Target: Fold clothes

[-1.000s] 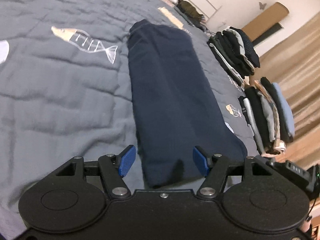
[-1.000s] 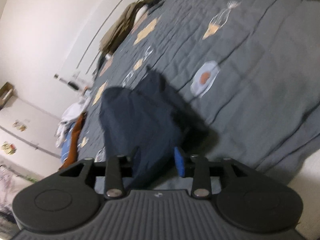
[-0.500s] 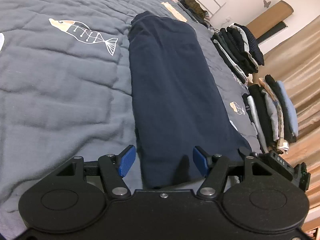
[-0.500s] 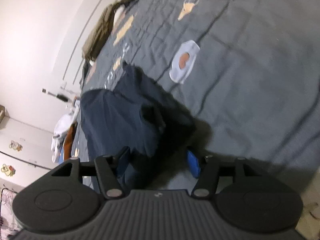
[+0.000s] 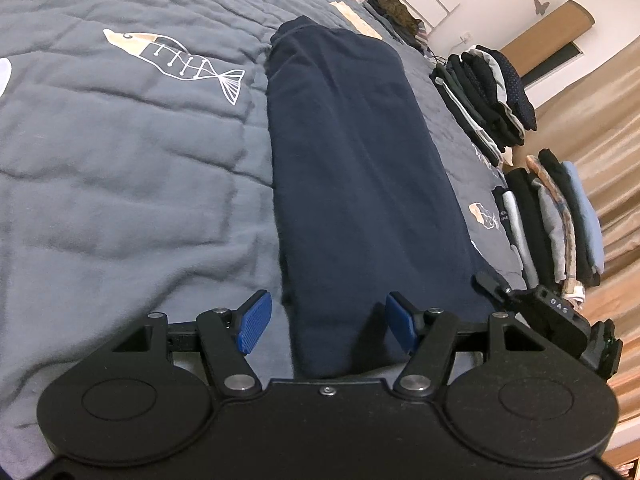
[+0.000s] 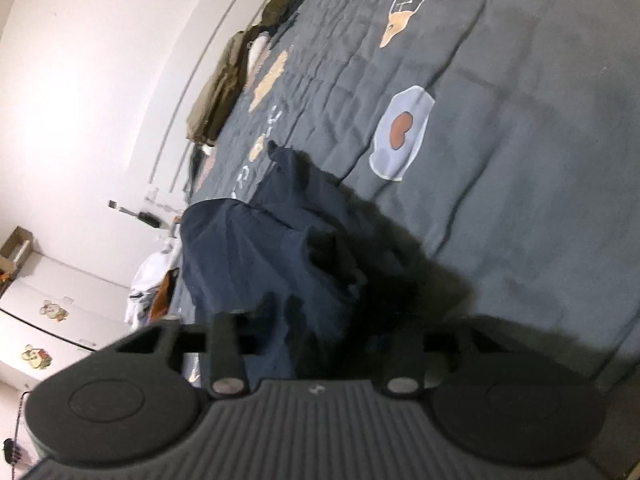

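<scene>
A navy garment (image 5: pixel 352 168), folded into a long strip, lies lengthwise on the grey quilt (image 5: pixel 120 184). My left gripper (image 5: pixel 328 322) is open at the strip's near end. Its blue pads (image 5: pixel 254 322) stand apart, and the strip's near left corner lies between them. In the right wrist view the navy garment (image 6: pixel 248 264) is bunched up in front of my right gripper (image 6: pixel 320 320), whose jaws are closing. Cloth and deep shadow fill the gap, so the pads are hidden. Part of the right gripper (image 5: pixel 552 316) shows at the strip's near right corner.
Two stacks of folded clothes (image 5: pixel 488 96) (image 5: pixel 548 216) stand along the quilt's right side. Olive clothing (image 6: pixel 224 84) is heaped at the far edge by the wall. A white and orange pile (image 6: pixel 156 288) lies beyond the garment, near white cabinets (image 6: pixel 48 312).
My right gripper has dropped closer to the garment's end; its blue pad, visible earlier, is now lost in cloth and shadow. The left gripper has stayed open in the same place.
</scene>
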A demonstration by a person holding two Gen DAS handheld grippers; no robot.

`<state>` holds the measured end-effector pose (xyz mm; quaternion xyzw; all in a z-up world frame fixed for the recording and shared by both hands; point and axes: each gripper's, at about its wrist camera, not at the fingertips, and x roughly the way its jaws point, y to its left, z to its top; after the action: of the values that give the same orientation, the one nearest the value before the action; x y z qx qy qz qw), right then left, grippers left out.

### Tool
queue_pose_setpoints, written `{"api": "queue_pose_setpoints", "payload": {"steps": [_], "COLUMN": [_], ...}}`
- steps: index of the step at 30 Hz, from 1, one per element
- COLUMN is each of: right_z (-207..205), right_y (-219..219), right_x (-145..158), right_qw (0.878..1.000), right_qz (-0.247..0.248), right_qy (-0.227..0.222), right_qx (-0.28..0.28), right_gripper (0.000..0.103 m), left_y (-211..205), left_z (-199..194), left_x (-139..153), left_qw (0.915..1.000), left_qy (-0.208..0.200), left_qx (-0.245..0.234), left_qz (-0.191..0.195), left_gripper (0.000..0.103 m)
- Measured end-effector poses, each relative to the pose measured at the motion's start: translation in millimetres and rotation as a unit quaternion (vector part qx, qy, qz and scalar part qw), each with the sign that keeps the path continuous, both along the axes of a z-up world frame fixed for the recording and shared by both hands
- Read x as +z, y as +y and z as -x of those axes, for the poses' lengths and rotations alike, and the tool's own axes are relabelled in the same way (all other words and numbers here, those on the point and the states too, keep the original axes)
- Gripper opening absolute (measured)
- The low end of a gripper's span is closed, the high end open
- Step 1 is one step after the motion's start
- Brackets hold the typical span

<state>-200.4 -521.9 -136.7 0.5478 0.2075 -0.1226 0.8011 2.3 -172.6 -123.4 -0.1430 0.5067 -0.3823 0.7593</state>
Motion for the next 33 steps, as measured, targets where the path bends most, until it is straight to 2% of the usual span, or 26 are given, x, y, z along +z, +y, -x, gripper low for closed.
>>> {"api": "queue_pose_setpoints", "payload": {"steps": [3,7,9,13,16,18,20,21,22,26,33], "right_z": [0.4,-0.2,-1.4,-5.7,-7.0,-6.0,-4.1,-3.3,-2.8,-0.7,6.4], "right_y": [-1.2,-2.4,-2.3,1.7,4.6,4.5,4.0,3.9,4.3,7.2,18.5], "right_x": [-1.6,-8.5,-10.6,-12.2,-10.3,-9.7,-10.0,-9.9,-9.2,-4.0,10.1], "right_qw": [1.0,1.0,0.999,0.999,0.999,1.0,0.999,0.999,0.999,0.999,0.998], "right_qz": [-0.005,-0.025,-0.033,-0.028,-0.024,-0.023,-0.028,-0.03,-0.032,-0.038,-0.047], "right_qy": [-0.002,-0.006,-0.014,-0.021,-0.022,-0.02,-0.02,-0.021,-0.021,-0.029,-0.028], "right_qx": [-0.006,-0.013,-0.012,-0.006,-0.002,-0.003,-0.007,-0.009,-0.011,-0.016,-0.007], "right_gripper": [0.023,0.029,0.042,0.046,0.044,0.031,0.023,0.021,0.021,0.017,0.015], "left_y": [0.8,0.6,0.0,-5.8,-11.7,-13.2,-14.0,-14.5,-14.6,-10.9,3.2], "left_z": [-0.6,-1.3,-2.0,-3.1,-4.8,-6.1,-6.5,-6.2,-5.7,-5.4,-2.1], "left_x": [-1.3,-4.8,-8.0,-15.1,-20.8,-23.1,-23.3,-22.1,-21.0,-17.5,-2.9], "left_qw": [0.9999,0.9996,0.9991,0.9982,0.9981,0.9978,0.9973,0.9971,0.9969,0.9958,0.9967], "left_qy": [0.007,0.019,0.028,0.039,0.039,0.041,0.043,0.041,0.037,0.034,0.025], "left_qx": [0.003,0.002,0.003,0.003,-0.001,0.003,0.002,-0.006,-0.015,-0.012,-0.014], "left_qz": [0.006,0.02,0.032,0.045,0.047,0.051,0.06,0.064,0.068,0.084,0.077], "left_gripper": [0.062,0.063,0.063,0.063,0.065,0.065,0.063,0.051,0.029,0.024,0.022]}}
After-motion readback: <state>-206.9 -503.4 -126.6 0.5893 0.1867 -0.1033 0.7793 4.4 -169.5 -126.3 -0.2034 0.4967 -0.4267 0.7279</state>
